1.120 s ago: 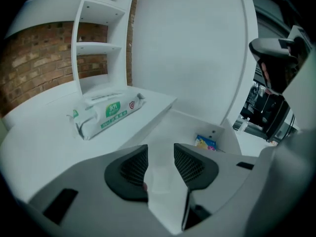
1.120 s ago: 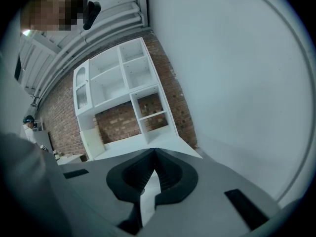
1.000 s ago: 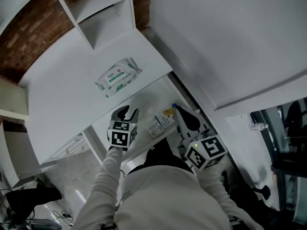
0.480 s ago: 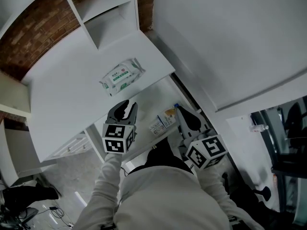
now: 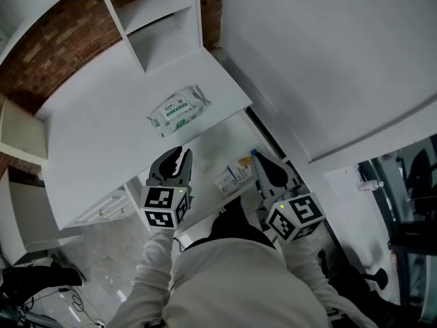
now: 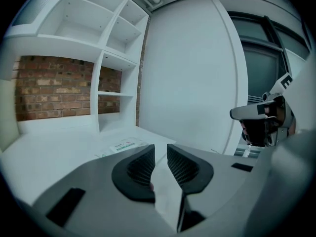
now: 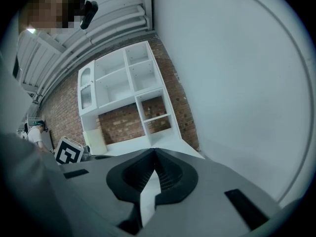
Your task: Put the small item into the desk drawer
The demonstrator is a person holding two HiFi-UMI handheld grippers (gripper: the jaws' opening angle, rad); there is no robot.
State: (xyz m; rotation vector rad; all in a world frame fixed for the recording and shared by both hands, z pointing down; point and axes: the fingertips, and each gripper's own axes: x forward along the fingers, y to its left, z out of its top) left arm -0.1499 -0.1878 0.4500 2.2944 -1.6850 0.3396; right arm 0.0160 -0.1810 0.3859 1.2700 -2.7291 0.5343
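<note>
The wipes pack (image 5: pixel 177 111) lies ahead of the closing, empty left claw (image 5: pixel 178 154).

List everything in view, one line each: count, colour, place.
soft wet-wipes packet: one, green and white, flat on the desk top
small printed cartons: at least two, white, blue and yellow, in the drawer
white desk: one, against the red brick wall
white open drawer: one, under the desk edge
white shelf unit: one, behind the desk
left gripper: grey, over the drawer, jaws closing on nothing
right gripper: grey, jaws together, empty
</note>
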